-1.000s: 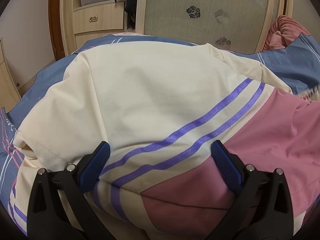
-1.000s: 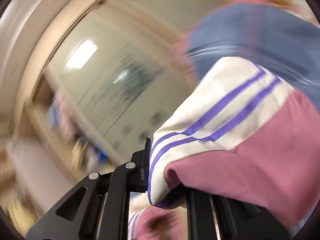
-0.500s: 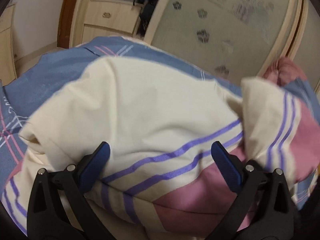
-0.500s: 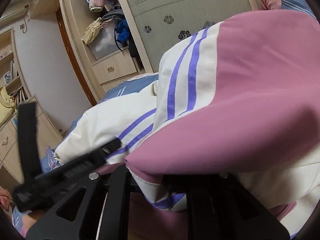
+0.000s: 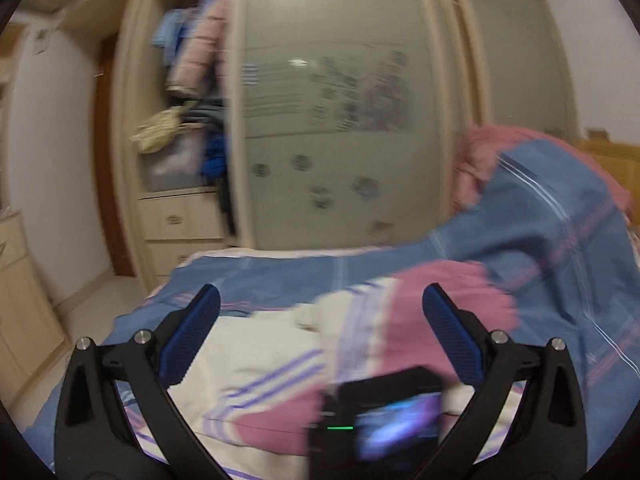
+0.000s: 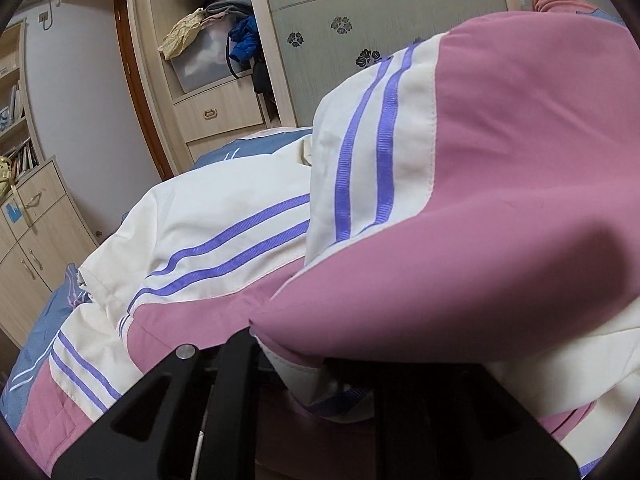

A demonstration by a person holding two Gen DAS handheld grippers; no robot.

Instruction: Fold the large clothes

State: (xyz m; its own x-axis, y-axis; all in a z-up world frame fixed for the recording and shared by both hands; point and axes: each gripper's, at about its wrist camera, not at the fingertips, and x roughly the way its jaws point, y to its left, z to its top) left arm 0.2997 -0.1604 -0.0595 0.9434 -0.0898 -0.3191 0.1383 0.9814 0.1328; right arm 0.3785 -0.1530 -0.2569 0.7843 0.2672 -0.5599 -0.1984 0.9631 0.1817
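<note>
A large cream and pink jacket [image 6: 224, 216] with purple stripes lies on a bed covered by a blue plaid sheet [image 5: 280, 276]. My right gripper [image 6: 304, 364] is shut on a fold of the jacket; the lifted pink and cream part [image 6: 500, 168] drapes over its fingers and hides them. My left gripper [image 5: 316, 320] is open and empty, raised above the jacket [image 5: 260, 360], its blue pads [image 5: 192, 332] wide apart. The right gripper's body with a lit screen [image 5: 384, 424] shows low in the blurred left wrist view.
A wardrobe with frosted sliding doors [image 5: 340, 120] and an open section of hanging clothes [image 6: 216, 28] stands beyond the bed. Wooden drawers [image 6: 216, 112] sit below it. A low cabinet [image 6: 32, 232] stands at left. A pink blanket [image 5: 492, 148] is heaped at far right.
My left gripper has lifted and tilted up away from the jacket. My right gripper has carried the held jacket part over the garment toward the left.
</note>
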